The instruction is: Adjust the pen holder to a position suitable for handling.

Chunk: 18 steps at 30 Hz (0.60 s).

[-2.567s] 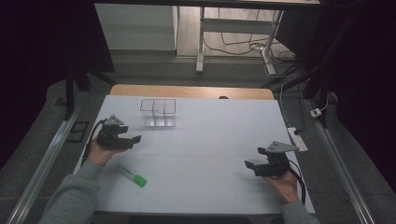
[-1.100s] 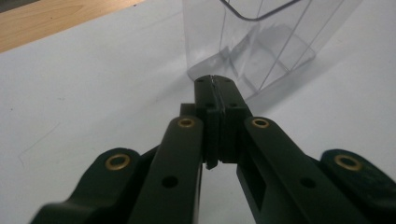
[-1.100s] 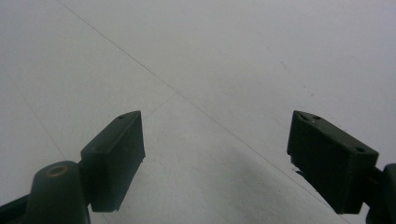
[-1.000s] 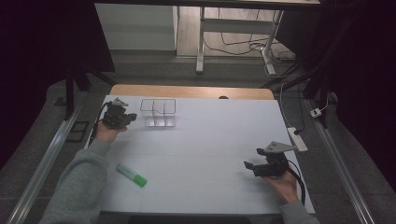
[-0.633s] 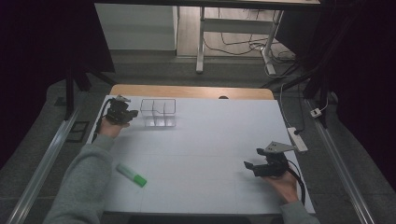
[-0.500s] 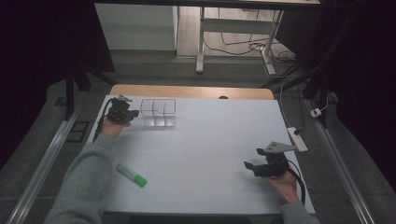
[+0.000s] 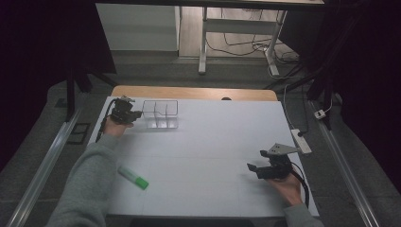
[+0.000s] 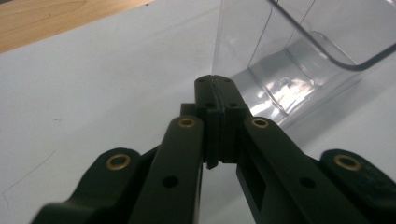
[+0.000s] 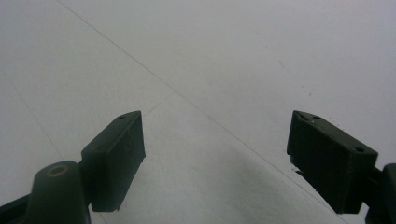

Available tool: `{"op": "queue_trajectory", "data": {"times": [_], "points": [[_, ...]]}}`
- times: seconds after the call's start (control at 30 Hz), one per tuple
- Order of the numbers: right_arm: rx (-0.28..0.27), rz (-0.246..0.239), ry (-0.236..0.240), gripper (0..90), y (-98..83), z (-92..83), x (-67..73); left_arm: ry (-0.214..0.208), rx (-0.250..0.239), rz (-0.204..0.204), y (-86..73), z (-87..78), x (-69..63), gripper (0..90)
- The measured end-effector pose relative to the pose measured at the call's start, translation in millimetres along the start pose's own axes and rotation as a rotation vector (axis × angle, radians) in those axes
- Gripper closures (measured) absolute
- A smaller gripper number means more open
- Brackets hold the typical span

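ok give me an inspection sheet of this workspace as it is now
surface: white table top, wooden strip along the far edge.
job's things: clear divided box, upright near the far left corner; looks empty.
clutter: green marker lying near the front left.
grippers: left gripper shut, tips right at the box's corner, contact unclear; right gripper open over bare table.
cables: one trails from each gripper; more on the floor beyond the table.
surroundings: power strip at the right edge, desk legs beyond, dark room.
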State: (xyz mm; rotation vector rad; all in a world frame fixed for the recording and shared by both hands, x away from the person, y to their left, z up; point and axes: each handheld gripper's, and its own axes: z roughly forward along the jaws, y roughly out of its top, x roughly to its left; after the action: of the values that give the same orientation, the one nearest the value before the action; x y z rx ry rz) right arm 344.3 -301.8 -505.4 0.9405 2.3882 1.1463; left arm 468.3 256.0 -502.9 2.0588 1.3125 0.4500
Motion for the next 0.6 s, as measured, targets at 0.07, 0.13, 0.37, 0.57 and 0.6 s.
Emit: {"op": "queue_trajectory", "data": {"times": [0.07,0.13,0.37,0.57,0.6], "points": [[0.002,0.0,0.0,18.4,-0.1,0.2,-0.1,-0.003,0.003,0.003,0.8,2.7,-1.2,88.7],[0.003,0.0,0.0,18.4,-0.1,0.3,0.0,-0.004,0.003,0.003,1.2,3.5,-1.9,88.7],[0.004,0.001,-0.001,18.4,-0.1,0.3,0.0,0.013,0.014,0.031,5.7,4.7,-6.6,88.7],[0.005,0.001,-0.001,18.5,-0.1,0.8,-0.1,0.022,0.023,0.04,7.0,4.5,-7.3,88.8],[0.005,0.001,-0.001,18.5,-0.1,0.8,-0.1,0.022,0.023,0.04,7.0,4.5,-7.3,88.8]]}}
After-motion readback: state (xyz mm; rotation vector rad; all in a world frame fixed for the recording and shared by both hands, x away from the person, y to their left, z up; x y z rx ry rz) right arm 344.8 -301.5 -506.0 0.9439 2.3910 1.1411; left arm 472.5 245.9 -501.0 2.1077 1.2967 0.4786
